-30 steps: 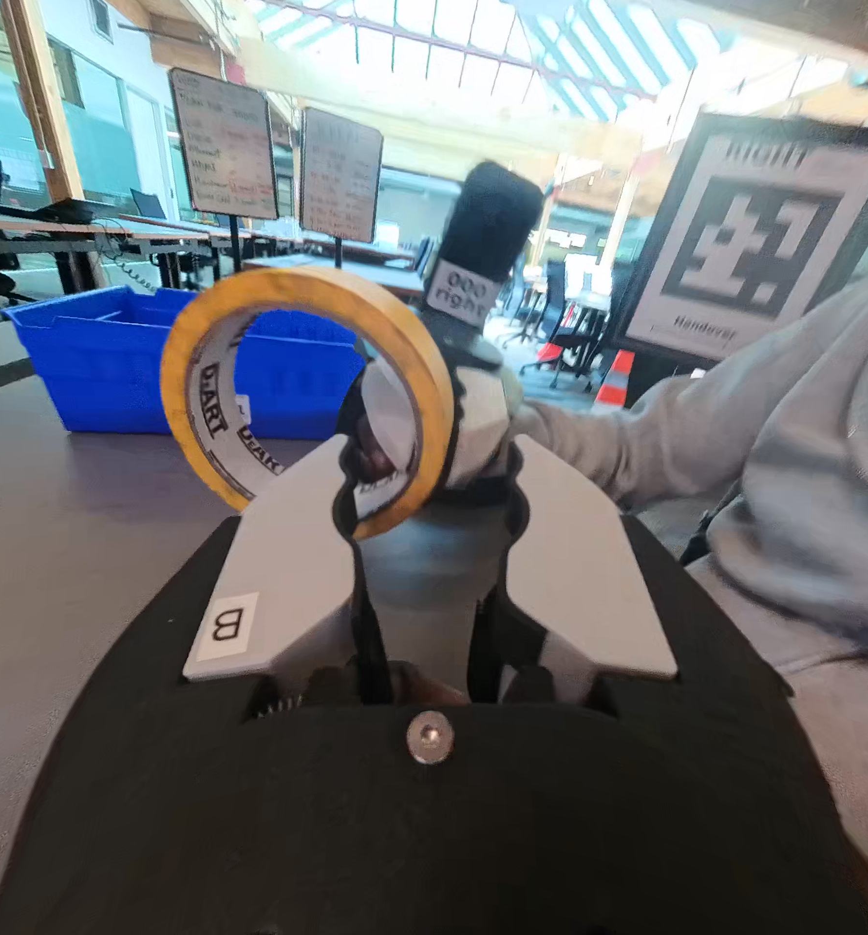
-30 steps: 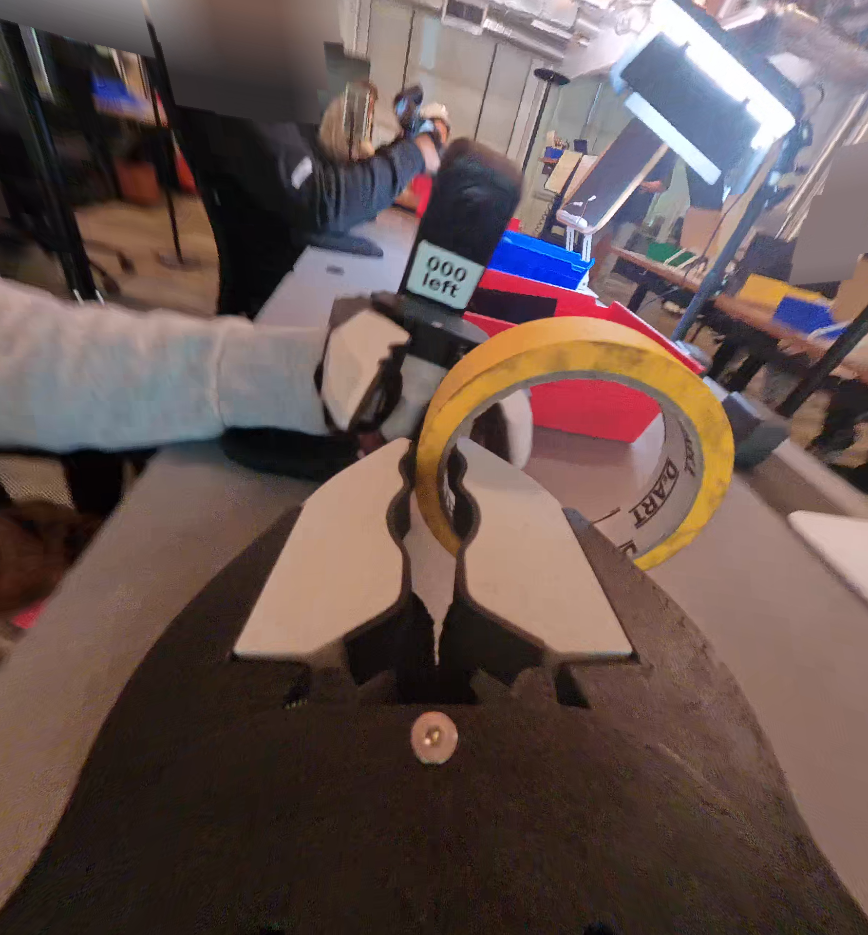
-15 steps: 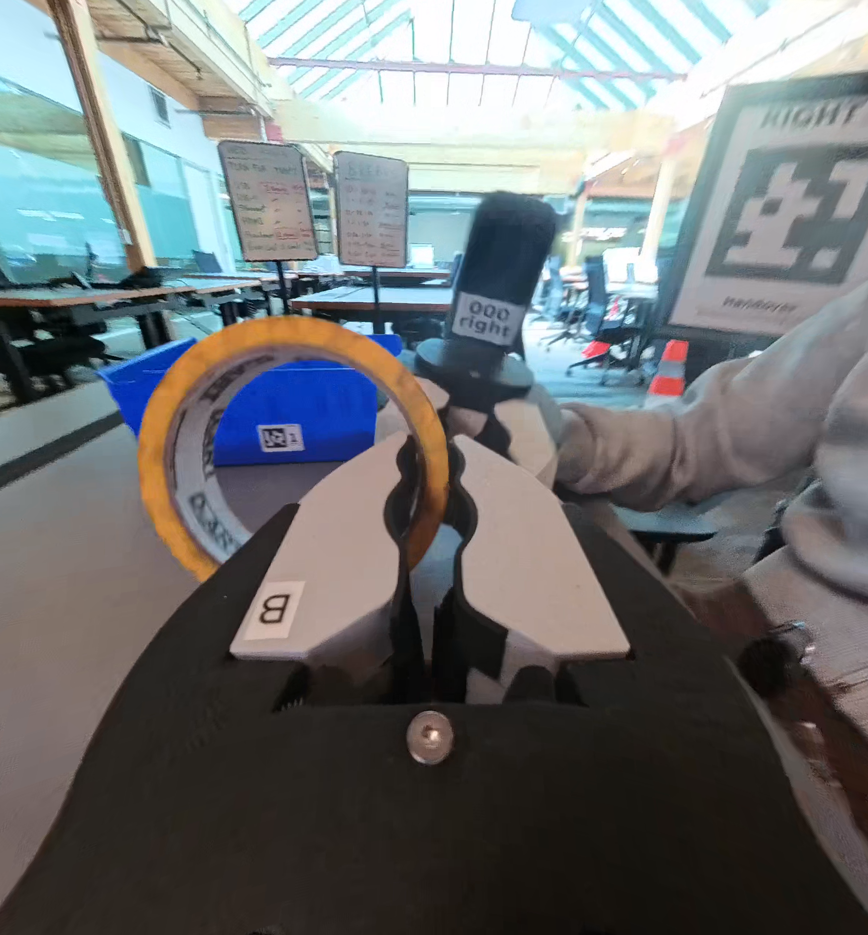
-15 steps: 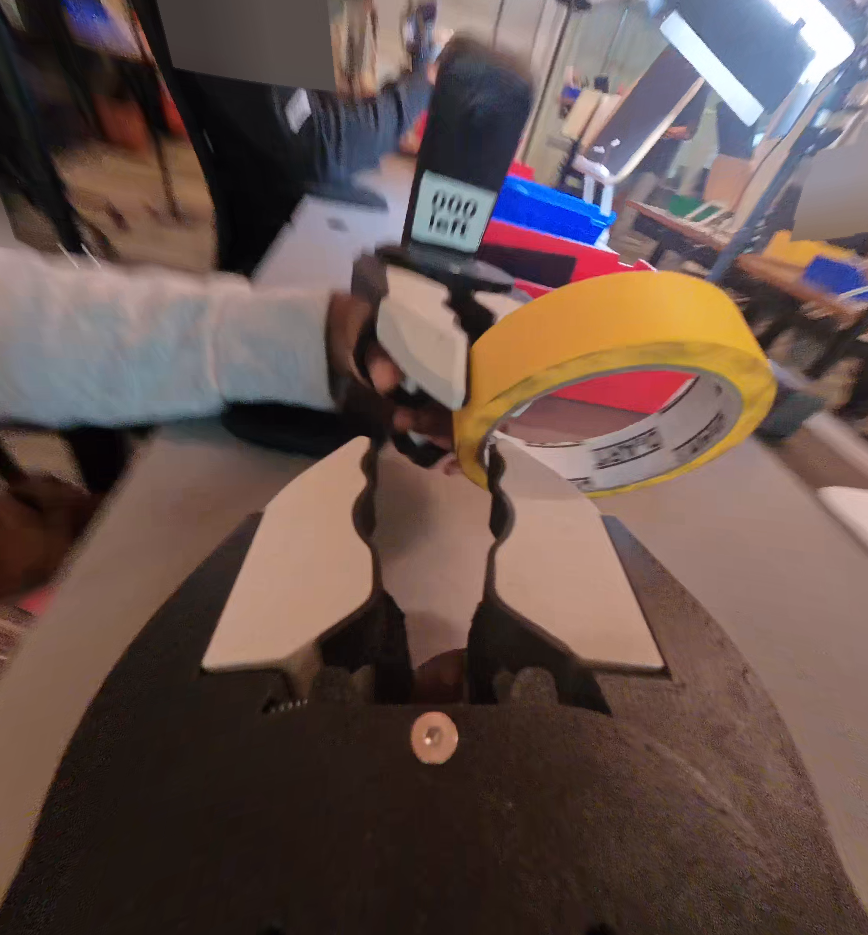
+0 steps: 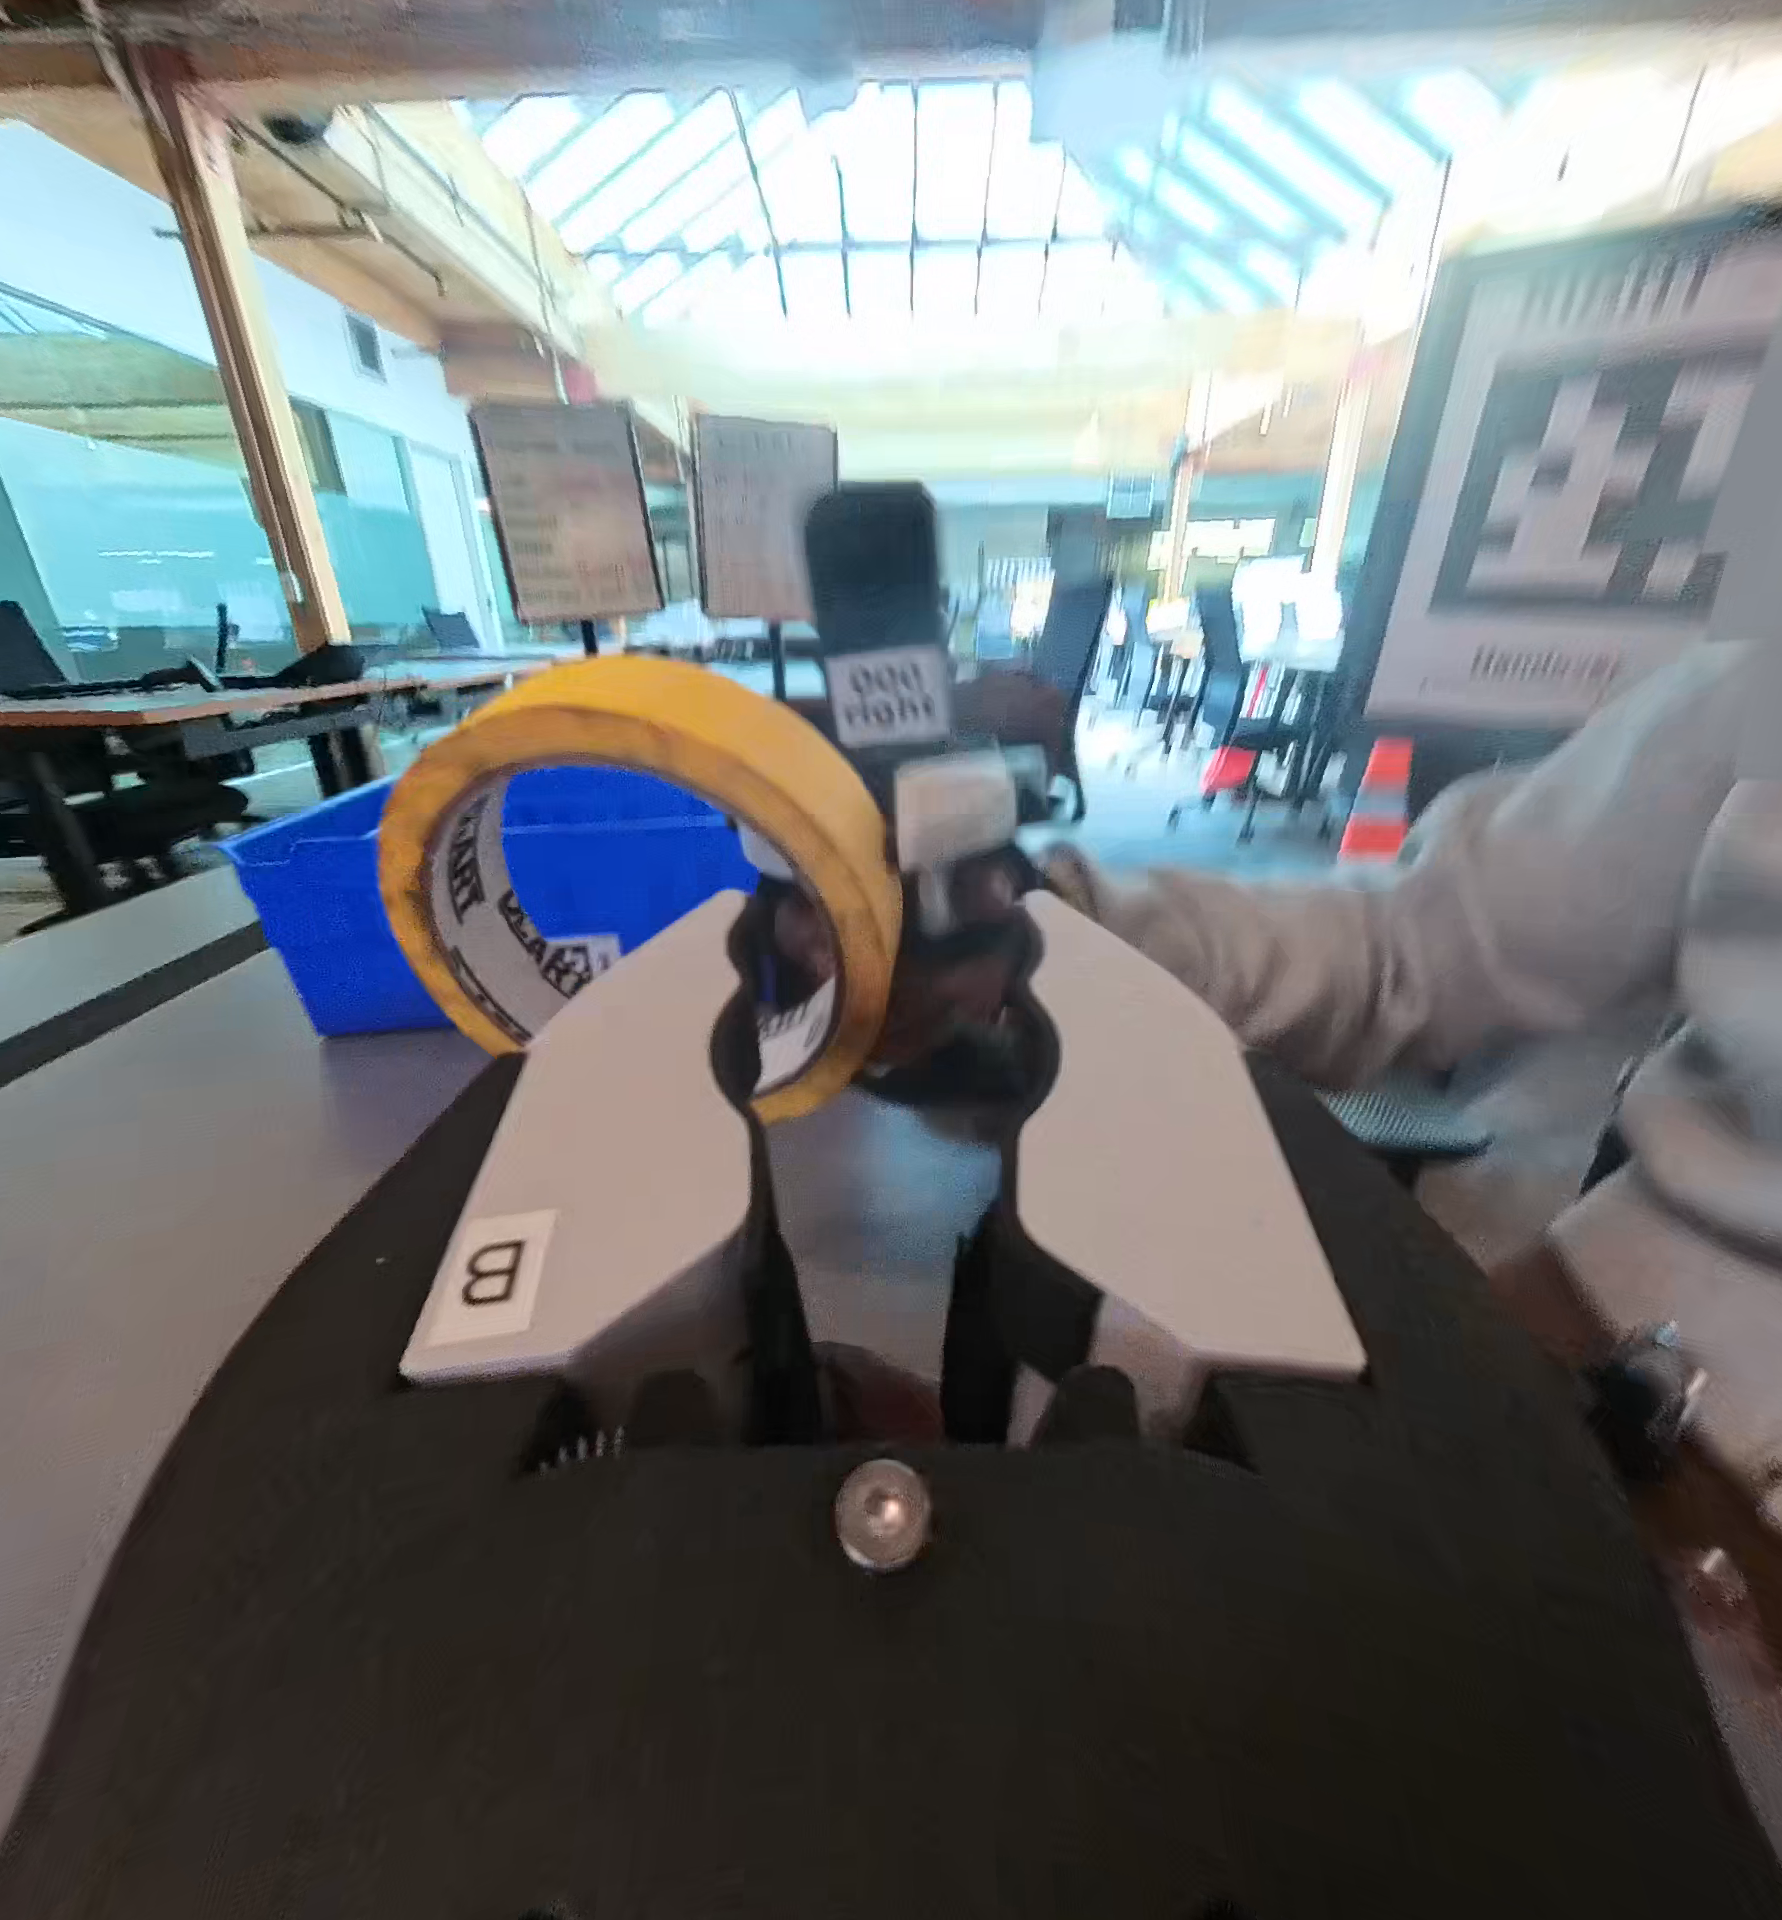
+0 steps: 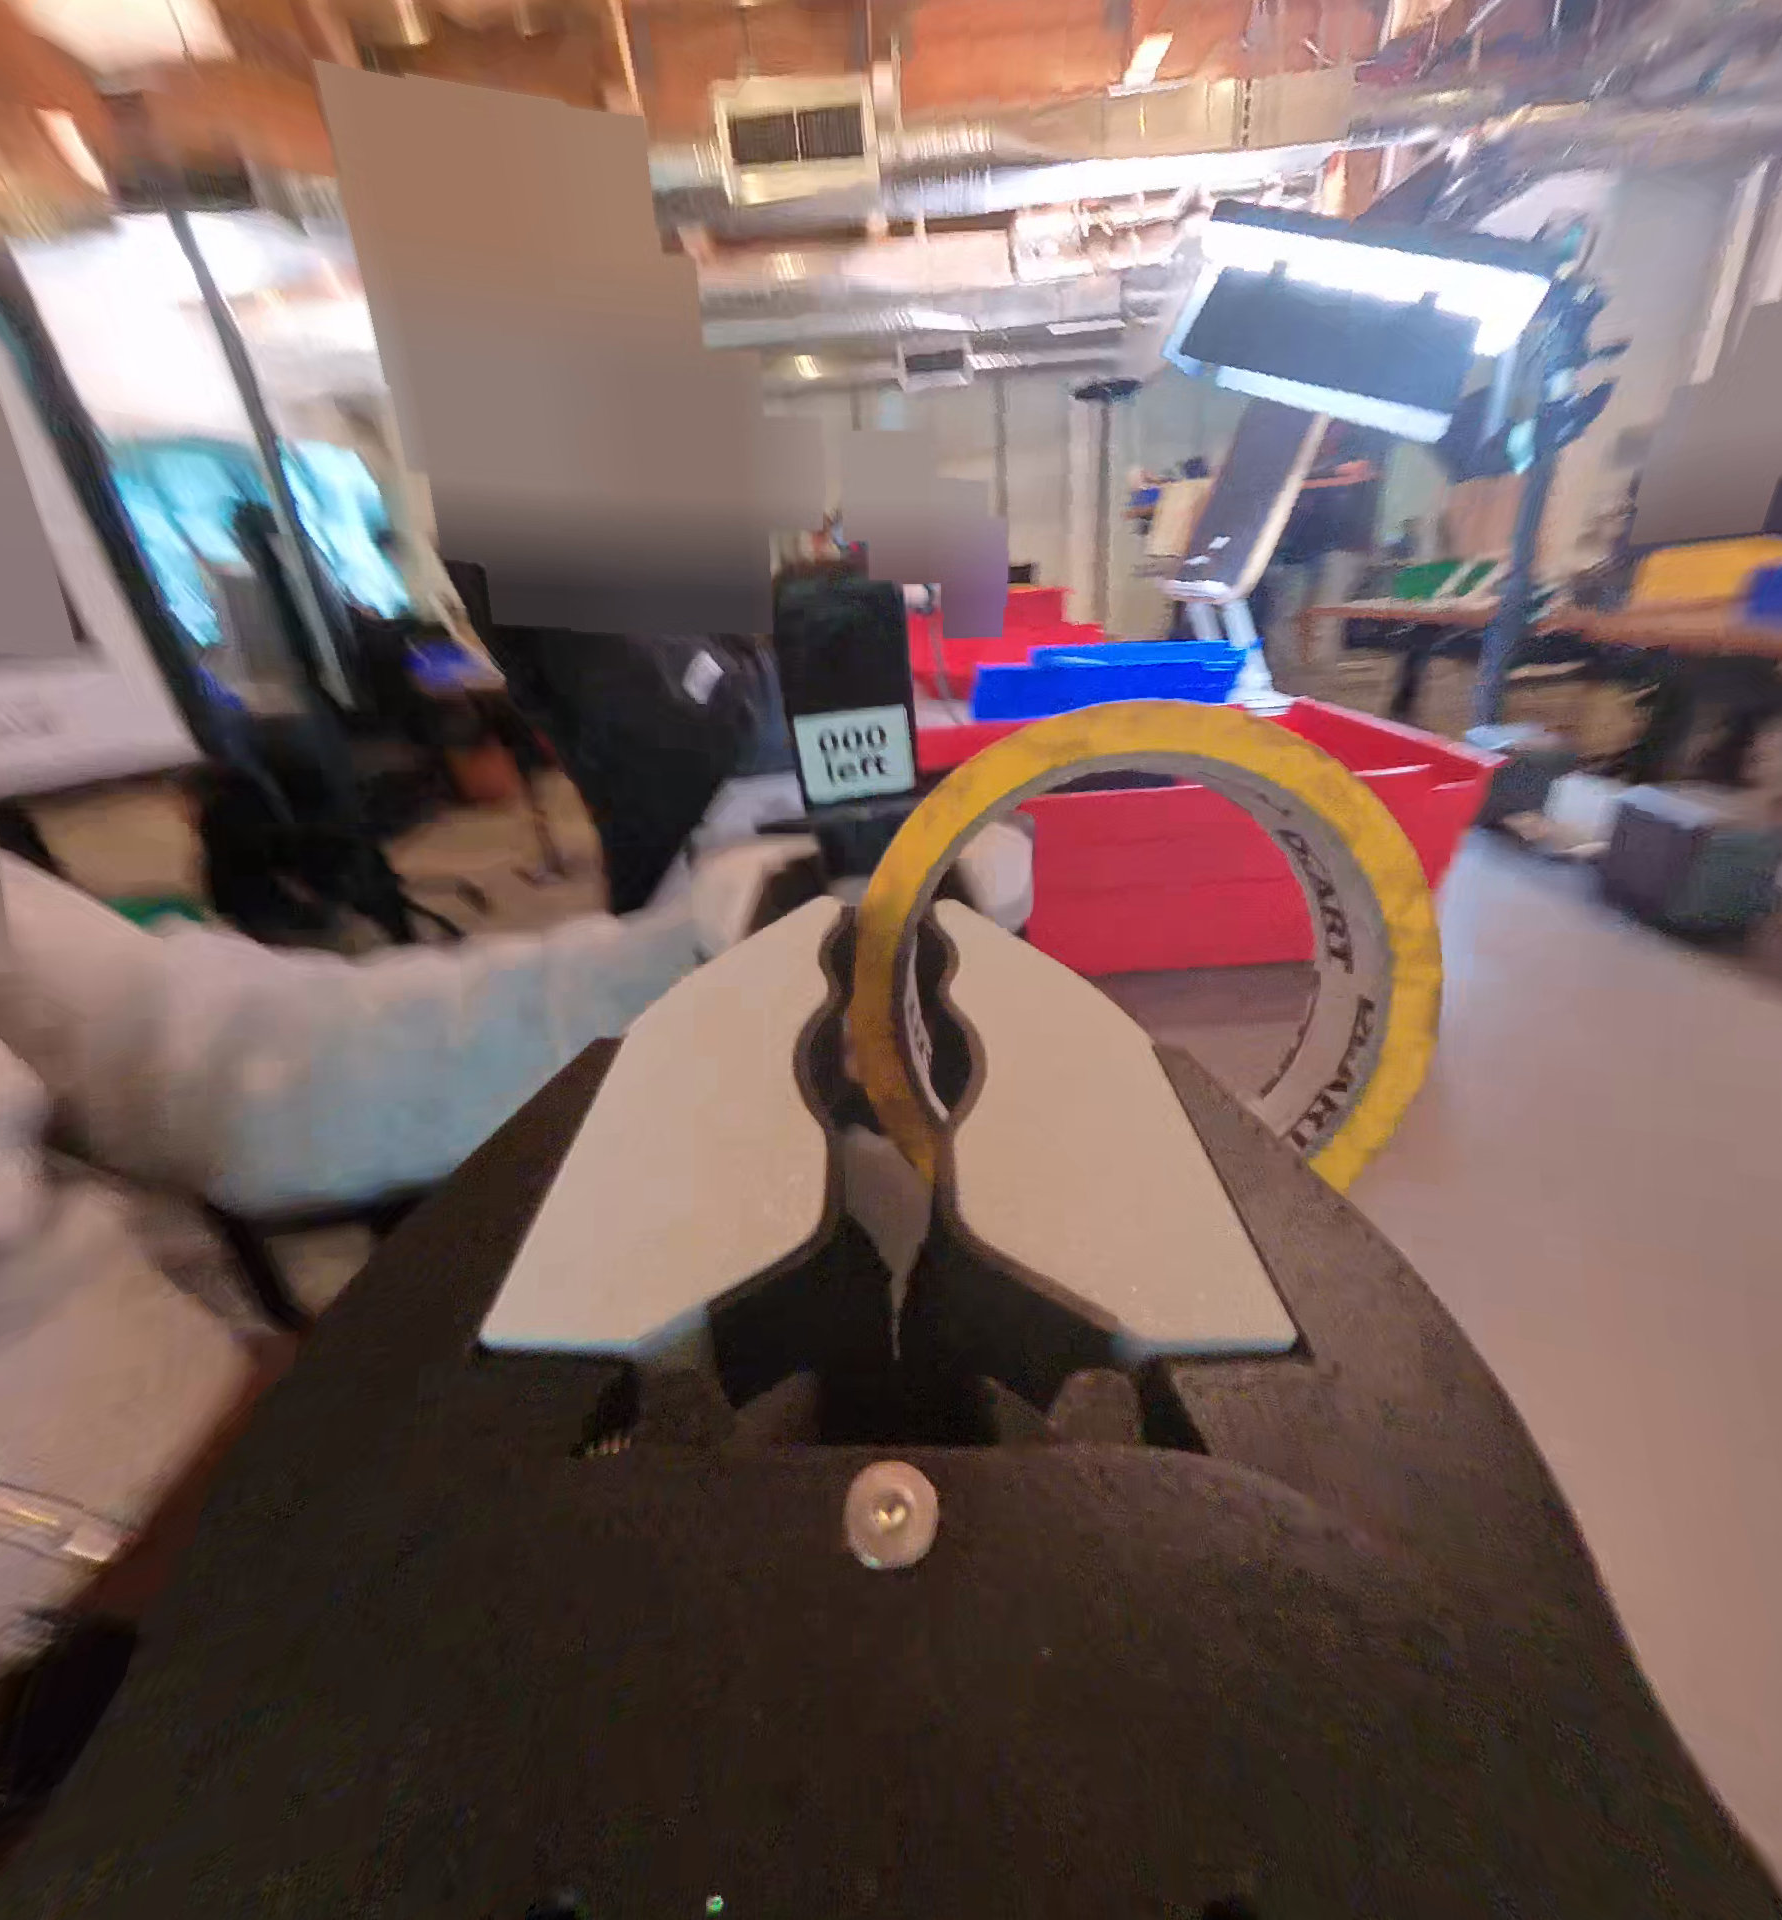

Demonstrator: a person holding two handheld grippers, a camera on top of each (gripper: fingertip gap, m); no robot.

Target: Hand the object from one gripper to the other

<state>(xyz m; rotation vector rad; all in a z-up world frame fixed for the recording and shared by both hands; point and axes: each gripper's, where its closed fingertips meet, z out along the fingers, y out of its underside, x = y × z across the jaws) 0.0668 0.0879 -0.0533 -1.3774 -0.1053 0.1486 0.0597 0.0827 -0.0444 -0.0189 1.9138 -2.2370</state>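
On my left feed, daylight pours through the skylight [image 5: 970, 197] overhead and blows out to white glare; the room is bright. Motion blur smears the signboards [image 5: 648, 514] and the patterned board [image 5: 1583, 499] at right, while the near fingers [image 5: 638, 1132] stay fairly sharp. The right feed is dimmer and warmer, lit by a glaring lamp panel [image 6: 1354, 332] at upper right. Everything there smears, worst at the bent, stretched edges. The worktop [image 6: 1635, 1195] shows soft sheen, no hard shadows.
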